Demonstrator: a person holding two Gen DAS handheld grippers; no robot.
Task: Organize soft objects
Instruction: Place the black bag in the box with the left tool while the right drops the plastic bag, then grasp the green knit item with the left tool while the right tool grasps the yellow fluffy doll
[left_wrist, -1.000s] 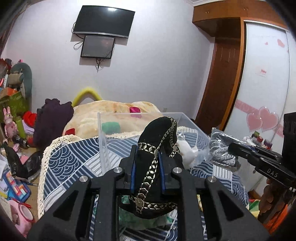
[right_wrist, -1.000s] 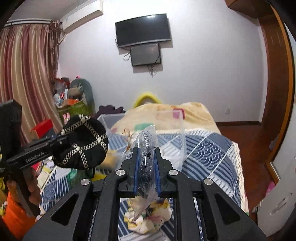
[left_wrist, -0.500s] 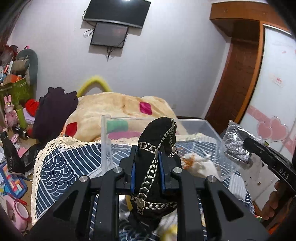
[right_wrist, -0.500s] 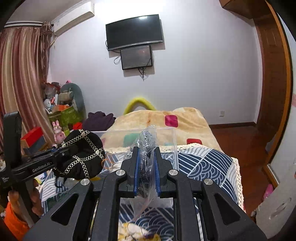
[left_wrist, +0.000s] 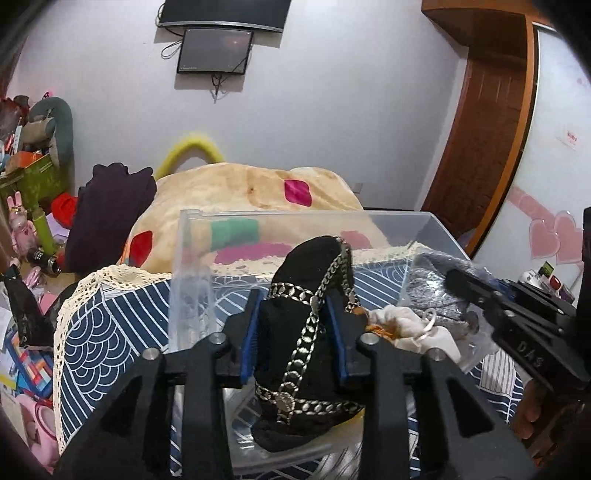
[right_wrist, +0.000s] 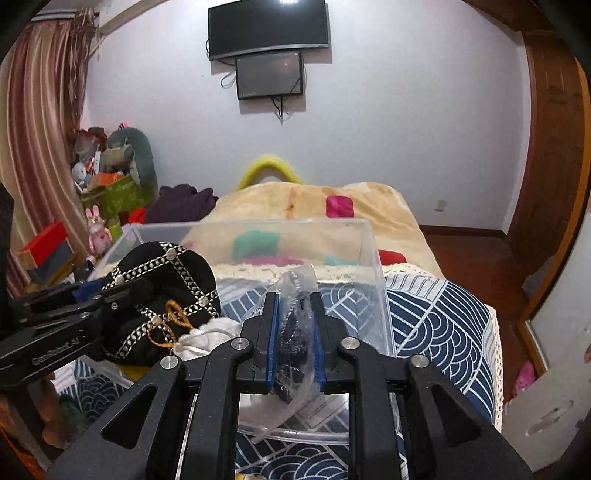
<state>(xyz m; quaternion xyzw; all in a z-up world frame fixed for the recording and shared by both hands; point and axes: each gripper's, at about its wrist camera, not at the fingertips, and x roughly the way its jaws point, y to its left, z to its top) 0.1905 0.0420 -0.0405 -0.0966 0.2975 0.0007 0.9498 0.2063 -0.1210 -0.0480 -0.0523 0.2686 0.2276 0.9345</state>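
My left gripper (left_wrist: 295, 317) is shut on a black hat with silver chain trim (left_wrist: 306, 332), held over the clear plastic bin (left_wrist: 192, 266). The hat also shows at the left of the right wrist view (right_wrist: 162, 295). My right gripper (right_wrist: 295, 325) is shut on a clear plastic bag with a dark grey knit item (right_wrist: 295, 317), held over the same bin (right_wrist: 373, 295). The bag shows at the right of the left wrist view (left_wrist: 436, 295). A white cloth item (left_wrist: 406, 325) lies in the bin between the two grippers.
The bin sits on a bed with a blue-and-white patterned cover (right_wrist: 436, 325). A beige blanket with coloured patches (left_wrist: 240, 192) lies beyond it. Toys and boxes (right_wrist: 110, 184) crowd the left floor. A wardrobe (left_wrist: 554, 147) stands at the right.
Both grippers have moved forward and down toward the bin with their items, which now hang over its inside. The bin looks larger and closer.
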